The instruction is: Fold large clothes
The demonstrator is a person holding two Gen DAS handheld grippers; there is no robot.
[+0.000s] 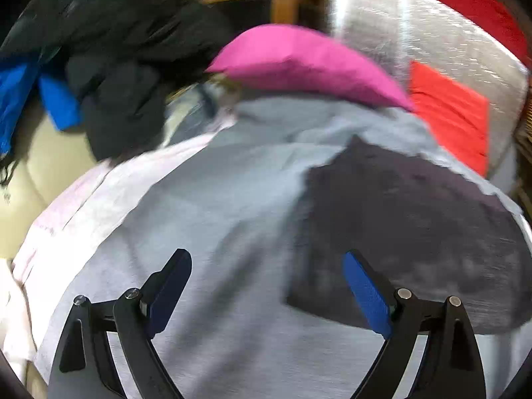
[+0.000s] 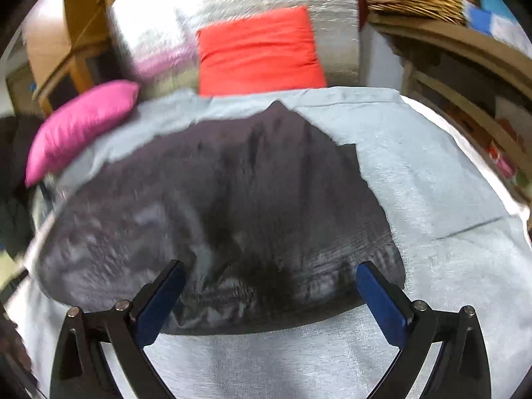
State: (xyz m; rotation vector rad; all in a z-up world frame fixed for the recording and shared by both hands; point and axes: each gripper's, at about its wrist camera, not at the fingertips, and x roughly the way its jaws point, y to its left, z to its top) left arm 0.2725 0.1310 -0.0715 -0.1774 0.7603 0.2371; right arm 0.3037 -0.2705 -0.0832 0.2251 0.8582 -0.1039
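Between the right gripper's (image 2: 269, 296) parted jaws lay the dark garment (image 2: 226, 219), spread flat on the grey sheet (image 2: 432, 179), likely laid out ready for a fold. Gaped wide too on the left gripper (image 1: 269, 294), gripping nothing, garment off to its right. Beyond both, pink pillow (image 1: 299, 63).

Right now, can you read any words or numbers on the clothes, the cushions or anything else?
None can be read.
Dark garment: no print shows.
Grey sheet: plain.
Pink cushion and red cushion: plain.
Shelf items at the right: too blurred to tell.
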